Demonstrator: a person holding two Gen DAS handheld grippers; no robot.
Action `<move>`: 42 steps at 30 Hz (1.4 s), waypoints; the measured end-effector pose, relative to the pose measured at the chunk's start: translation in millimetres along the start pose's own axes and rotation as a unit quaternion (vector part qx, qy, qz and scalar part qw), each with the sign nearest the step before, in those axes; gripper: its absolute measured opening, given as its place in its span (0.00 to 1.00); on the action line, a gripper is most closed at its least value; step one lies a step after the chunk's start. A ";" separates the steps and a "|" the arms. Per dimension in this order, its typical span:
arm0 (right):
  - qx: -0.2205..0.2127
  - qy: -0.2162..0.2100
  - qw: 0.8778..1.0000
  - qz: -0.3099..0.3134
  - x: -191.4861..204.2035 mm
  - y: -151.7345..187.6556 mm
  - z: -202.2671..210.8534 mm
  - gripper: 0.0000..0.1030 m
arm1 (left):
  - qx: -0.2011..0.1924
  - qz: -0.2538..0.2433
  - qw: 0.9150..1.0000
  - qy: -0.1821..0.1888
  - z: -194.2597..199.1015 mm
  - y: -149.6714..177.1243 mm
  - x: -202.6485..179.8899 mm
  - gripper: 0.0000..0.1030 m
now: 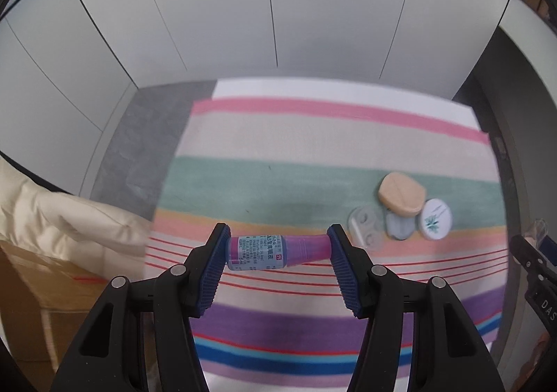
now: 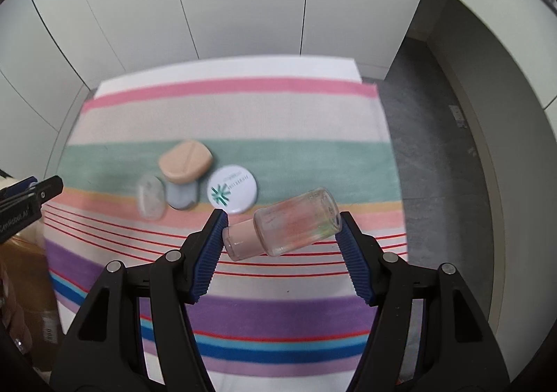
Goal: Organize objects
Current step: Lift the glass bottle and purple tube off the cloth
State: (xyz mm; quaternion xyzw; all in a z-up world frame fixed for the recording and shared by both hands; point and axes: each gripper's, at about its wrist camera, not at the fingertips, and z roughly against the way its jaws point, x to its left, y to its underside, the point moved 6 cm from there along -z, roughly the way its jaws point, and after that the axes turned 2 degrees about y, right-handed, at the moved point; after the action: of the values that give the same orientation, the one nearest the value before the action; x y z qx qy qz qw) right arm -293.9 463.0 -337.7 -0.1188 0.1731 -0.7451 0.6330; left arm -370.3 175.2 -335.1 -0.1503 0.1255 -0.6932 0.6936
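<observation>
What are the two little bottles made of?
The clear bottle in the right hand-held gripper looks like glass or hard plastic: see-through and shiny. The purple bottle in the left hand-held gripper seems soft-looking plastic, matte, with a paper-like printed label.

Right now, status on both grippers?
Left gripper shut on eye-drop bottle. Right gripper shut on clear bottle. Four small cases clustered on striped cloth. Nothing blocking.

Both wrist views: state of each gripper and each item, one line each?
left gripper: shut on purple dropper bottle
purple dropper bottle: held sideways, capped
right gripper: shut on clear bottle
clear bottle: held sideways, capped
peach case: closed, resting on grey case
grey case: partly covered
white round tin: lid on
clear lens case: blurred, cannot tell
</observation>
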 end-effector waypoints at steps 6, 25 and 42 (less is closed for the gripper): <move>-0.025 0.002 1.000 0.003 3.8 -19.8 59.0 0.64 | -0.031 0.012 0.999 0.010 67.7 -22.7 5.2 0.57; -0.139 -0.005 0.990 0.003 -3.5 -83.1 269.7 0.65 | -0.132 0.040 0.990 0.035 254.7 -64.2 27.1 0.57; -0.178 0.020 0.984 -0.026 -39.6 -70.2 317.7 0.65 | -0.149 0.032 0.988 0.024 282.6 -49.3 26.6 0.57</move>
State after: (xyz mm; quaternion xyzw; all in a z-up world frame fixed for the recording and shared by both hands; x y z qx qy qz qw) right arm -224.6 477.5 -17.7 -0.2187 0.3125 -0.7208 0.5787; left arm -307.5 158.7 -54.4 -0.2311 0.2491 -0.6478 0.6818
